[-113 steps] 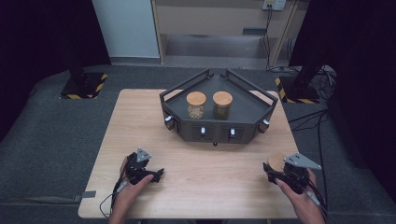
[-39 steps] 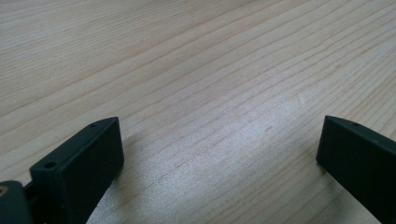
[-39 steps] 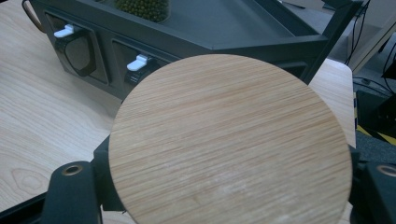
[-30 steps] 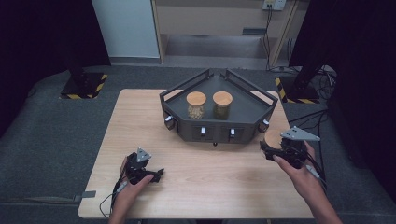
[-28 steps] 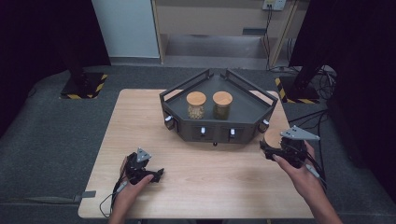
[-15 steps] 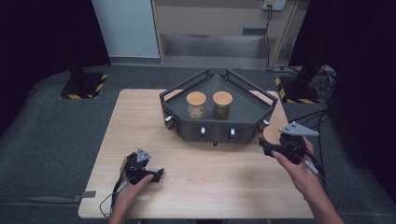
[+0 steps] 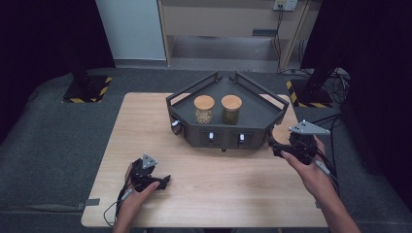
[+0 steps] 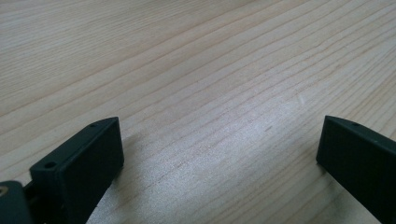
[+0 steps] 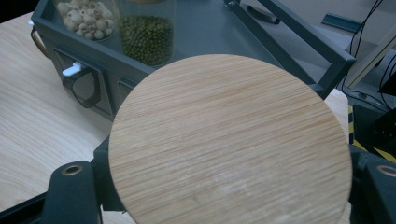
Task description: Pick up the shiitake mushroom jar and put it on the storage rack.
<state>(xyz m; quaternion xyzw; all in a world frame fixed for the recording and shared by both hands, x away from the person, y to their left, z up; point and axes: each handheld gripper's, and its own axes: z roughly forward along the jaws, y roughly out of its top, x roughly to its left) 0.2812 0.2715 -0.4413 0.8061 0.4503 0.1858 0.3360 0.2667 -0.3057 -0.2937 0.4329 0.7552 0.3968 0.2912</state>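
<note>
1. the right gripper is closed on a round wooden lid. one black jaw sits on each side of the lid and both press on its edge.
2. the lid lies flat between the jaws, with its wide wooden face up. it is held above the table, just beside the right front corner of the dark tray.
3. in the high view the lid shows as a small pale disc in front of the hand that holds the right gripper, near the right edge of the table.
4. the dark tray stands at the back middle of the table. it has a rail around the top and small white switches on its front.
5. two glass jars stand side by side in the tray. each has its own wooden lid on.
6. the left jar holds pale round balls. the right jar holds small green beans.
7. the left gripper rests low on the table near the front left. its jaws are wide apart, with just bare wood between them.
8. the two grippers are well apart from each other.
</note>
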